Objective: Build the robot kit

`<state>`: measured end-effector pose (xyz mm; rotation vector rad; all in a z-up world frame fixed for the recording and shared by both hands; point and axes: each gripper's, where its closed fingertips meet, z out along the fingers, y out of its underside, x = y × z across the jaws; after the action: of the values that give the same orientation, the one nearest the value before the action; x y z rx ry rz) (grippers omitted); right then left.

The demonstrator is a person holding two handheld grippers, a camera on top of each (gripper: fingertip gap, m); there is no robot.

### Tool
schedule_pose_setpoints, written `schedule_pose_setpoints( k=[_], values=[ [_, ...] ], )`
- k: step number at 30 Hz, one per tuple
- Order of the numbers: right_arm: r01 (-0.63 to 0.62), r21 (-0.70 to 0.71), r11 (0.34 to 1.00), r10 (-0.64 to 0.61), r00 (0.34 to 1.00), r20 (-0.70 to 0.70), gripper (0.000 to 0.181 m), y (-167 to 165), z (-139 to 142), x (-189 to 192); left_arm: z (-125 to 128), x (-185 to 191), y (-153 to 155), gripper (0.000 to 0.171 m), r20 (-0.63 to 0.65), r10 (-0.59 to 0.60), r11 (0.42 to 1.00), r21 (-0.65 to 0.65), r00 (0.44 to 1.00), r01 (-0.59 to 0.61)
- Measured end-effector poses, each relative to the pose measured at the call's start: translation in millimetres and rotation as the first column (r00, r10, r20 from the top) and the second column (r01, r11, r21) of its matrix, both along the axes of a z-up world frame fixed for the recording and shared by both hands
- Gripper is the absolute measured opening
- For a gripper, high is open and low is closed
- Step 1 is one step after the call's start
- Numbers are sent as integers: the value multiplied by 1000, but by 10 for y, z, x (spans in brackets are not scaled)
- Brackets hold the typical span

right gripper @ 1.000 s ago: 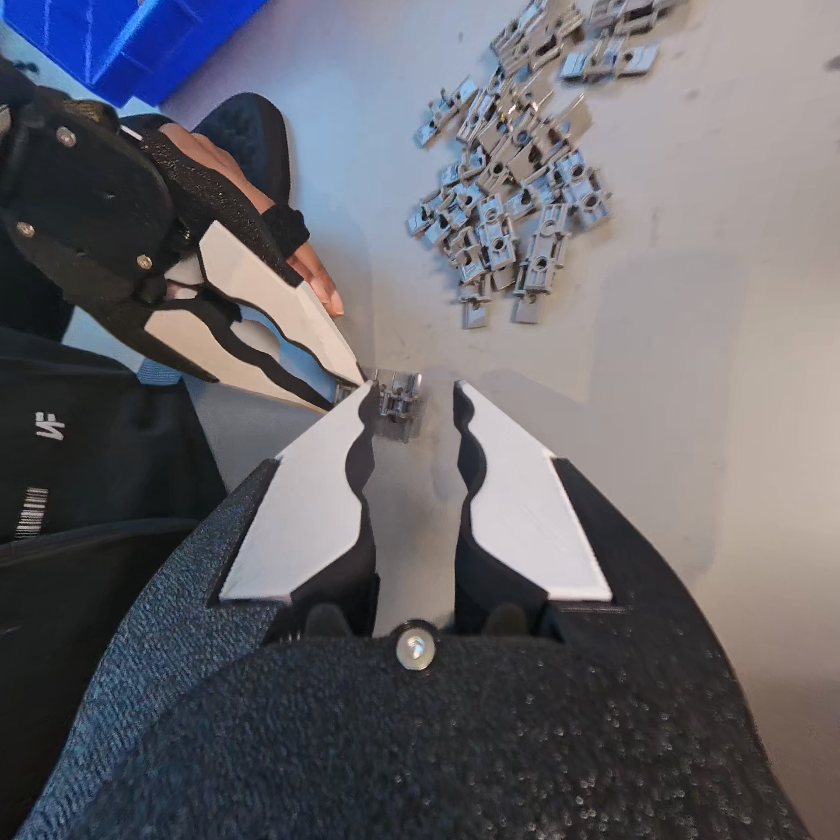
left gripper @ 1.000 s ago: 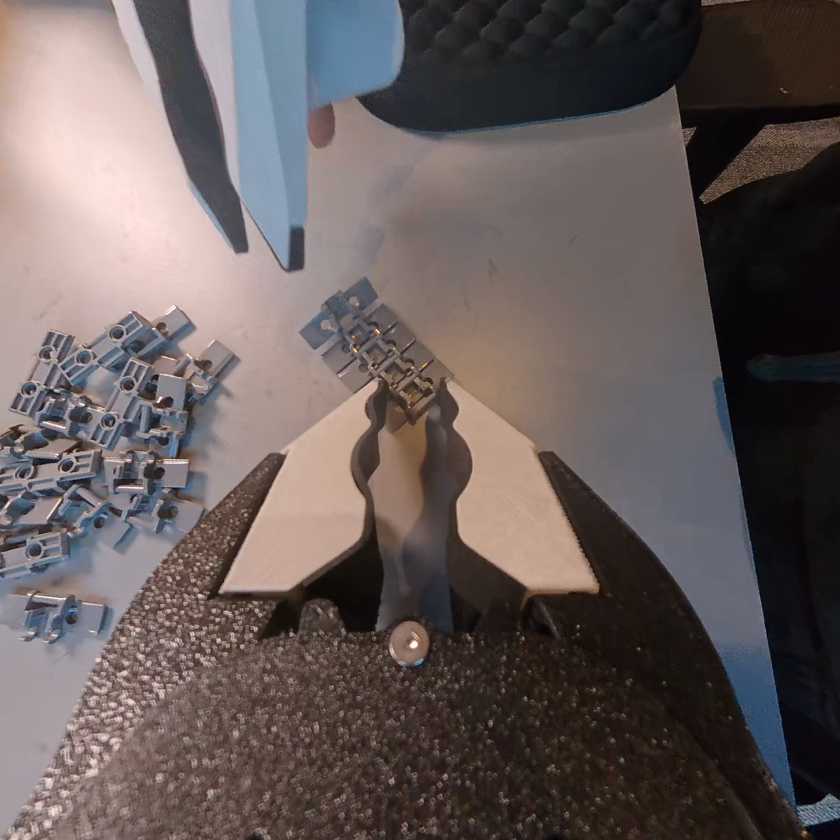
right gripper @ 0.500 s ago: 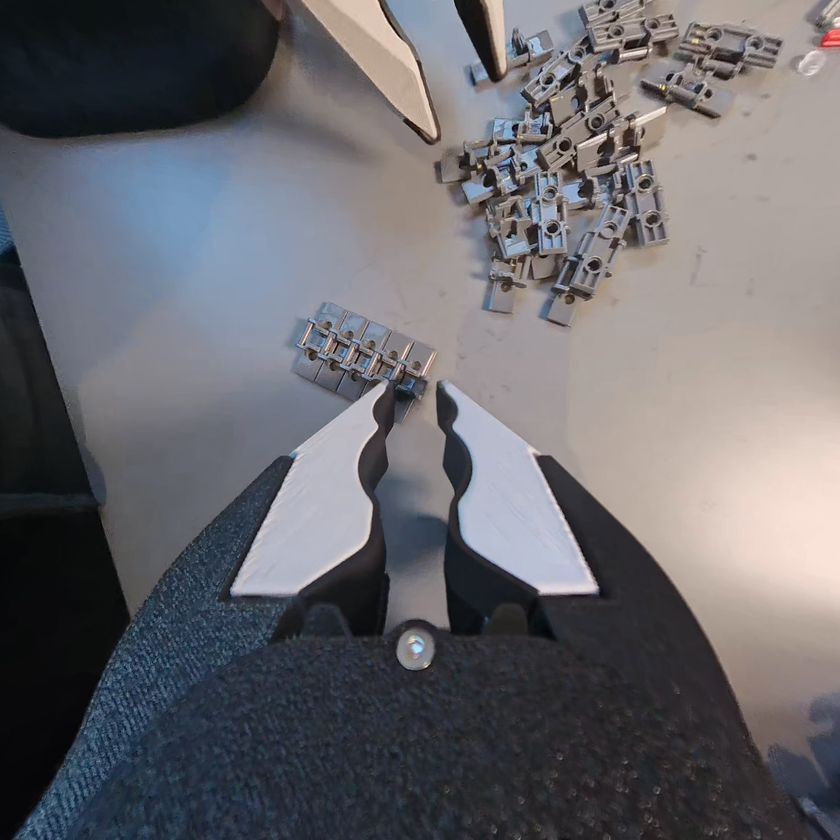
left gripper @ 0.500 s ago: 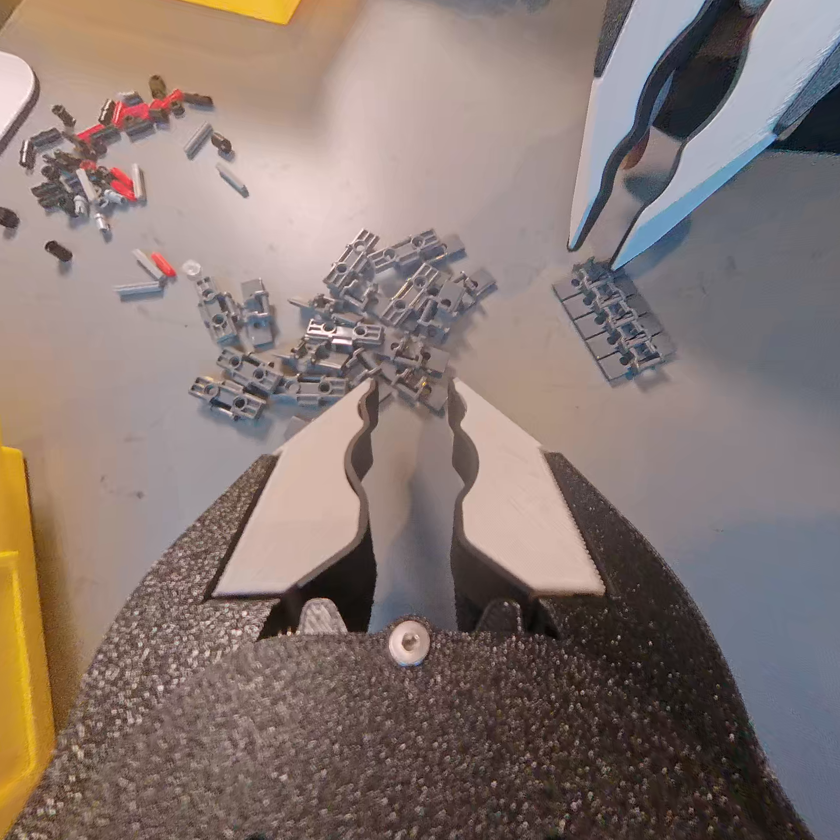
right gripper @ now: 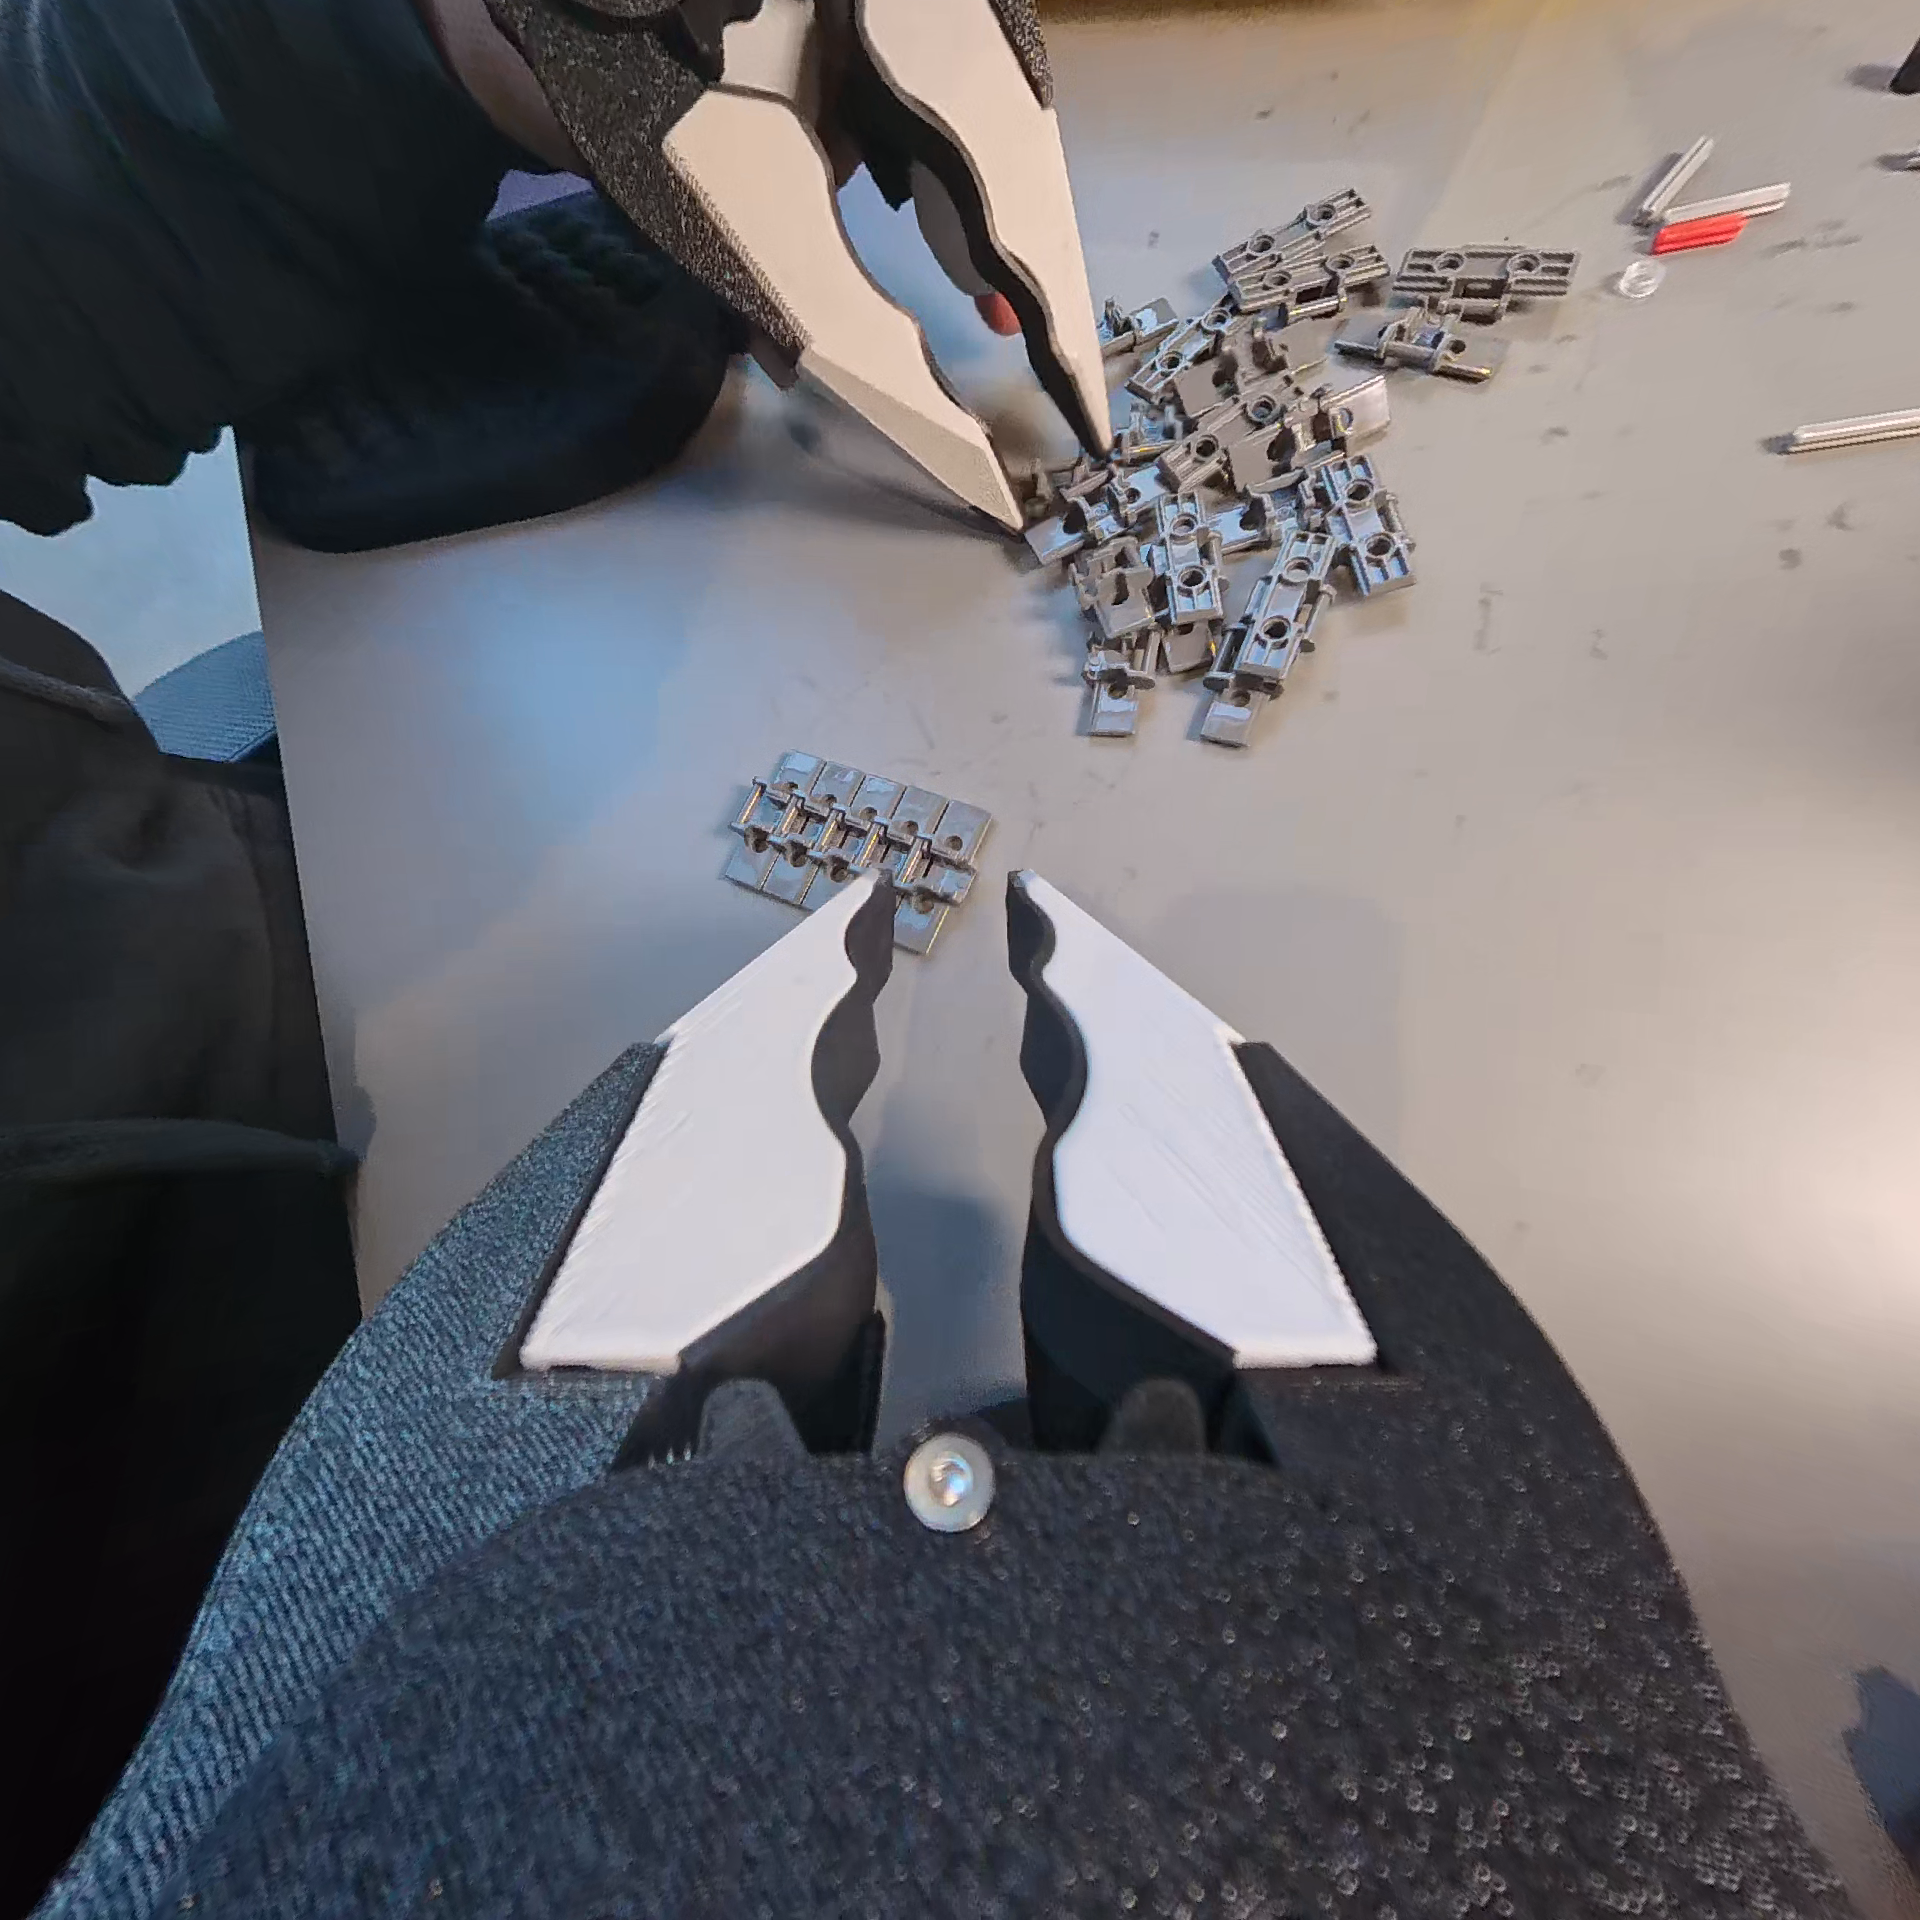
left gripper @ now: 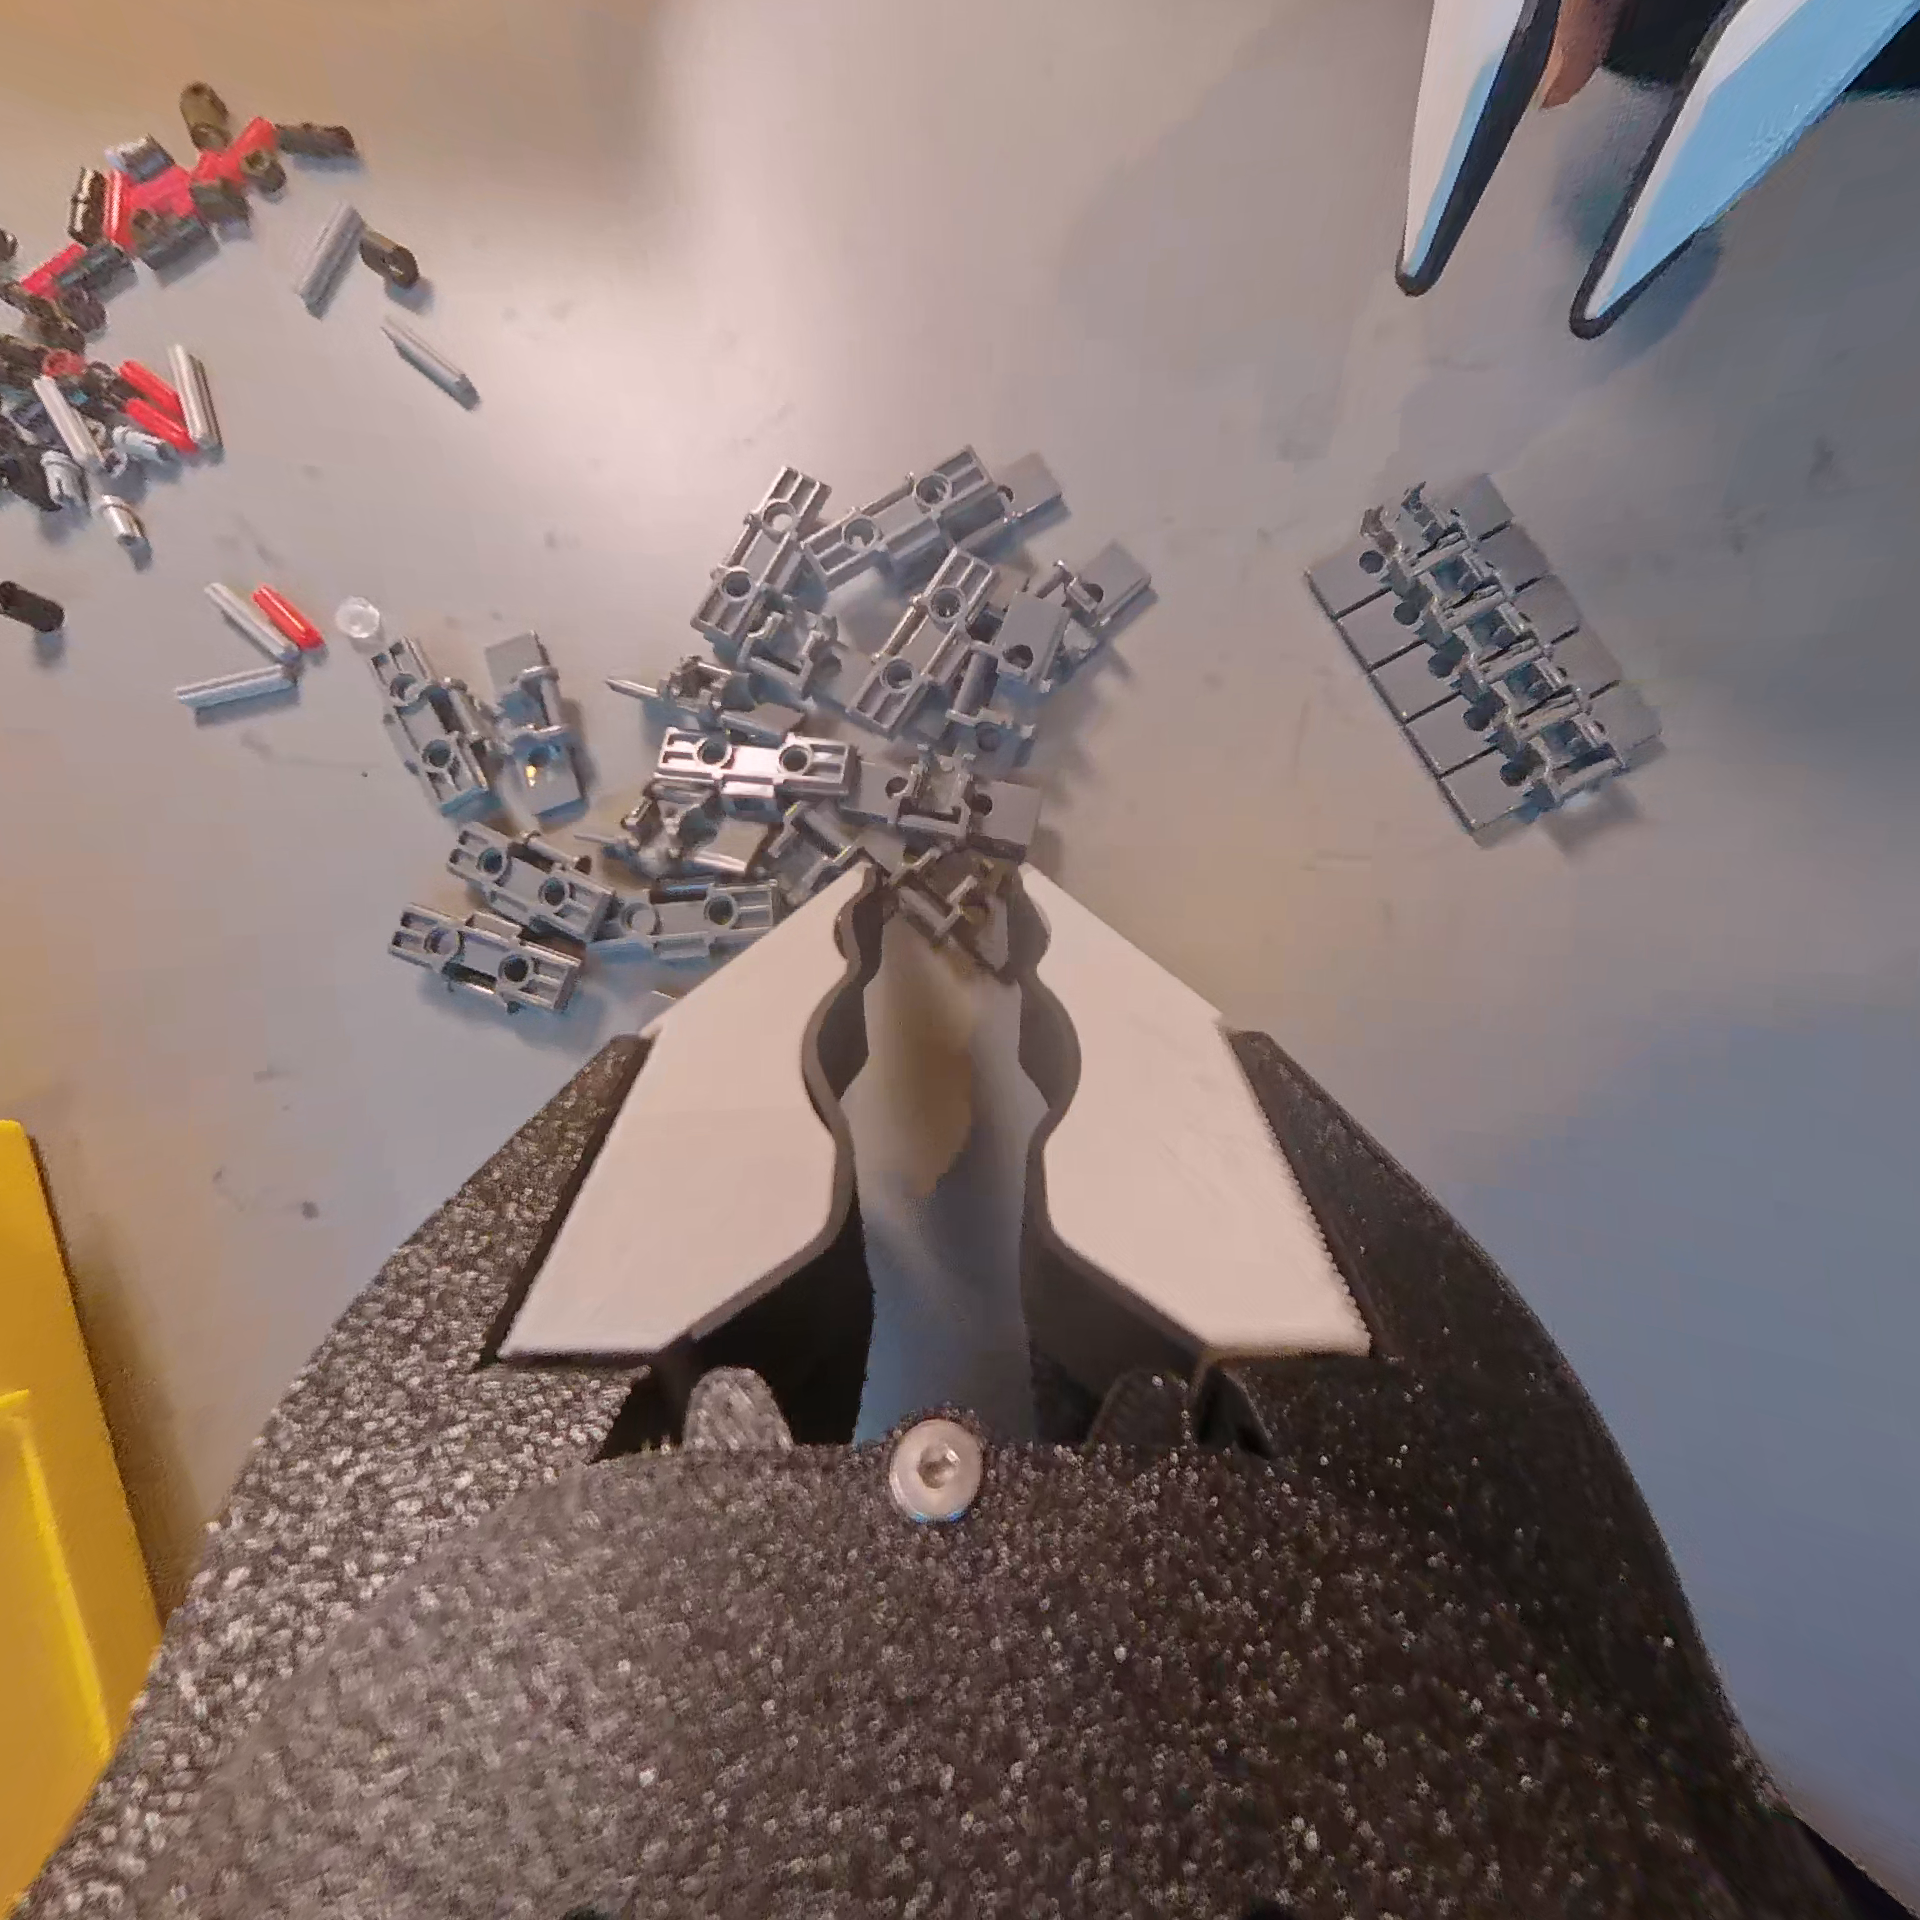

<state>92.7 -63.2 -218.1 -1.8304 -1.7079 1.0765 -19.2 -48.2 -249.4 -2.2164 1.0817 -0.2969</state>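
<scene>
Left tool (left gripper: 940, 904), tips spread, reaches into the pile of grey links (left gripper: 831, 727); right tool (right gripper: 945, 883), tips spread, hovers beside the assembled link strip (right gripper: 862, 847) on the tabletop (right gripper: 1455, 935).

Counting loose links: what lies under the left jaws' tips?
The left gripper tips sit in the near edge of the grey link pile; one link shows between them. Links beneath the fingers are hidden.

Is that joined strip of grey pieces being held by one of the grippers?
No: the joined strip lies flat on the table, just ahead of the open right gripper.
</scene>
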Motion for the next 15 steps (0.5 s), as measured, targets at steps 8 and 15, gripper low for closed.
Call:
schedule_pose_setpoints(
  k=[8,15],
  values=[
    [-5,7,1000,5,997,-77,21,-29,117,10,61,-62,-116,18,-7,-10,1000,-2,1000,10],
    [0,-92,996,-19,977,-211,22,-134,362,-272,532,-35,-167,18,134,40,983,174,990,-64]
  ],
)
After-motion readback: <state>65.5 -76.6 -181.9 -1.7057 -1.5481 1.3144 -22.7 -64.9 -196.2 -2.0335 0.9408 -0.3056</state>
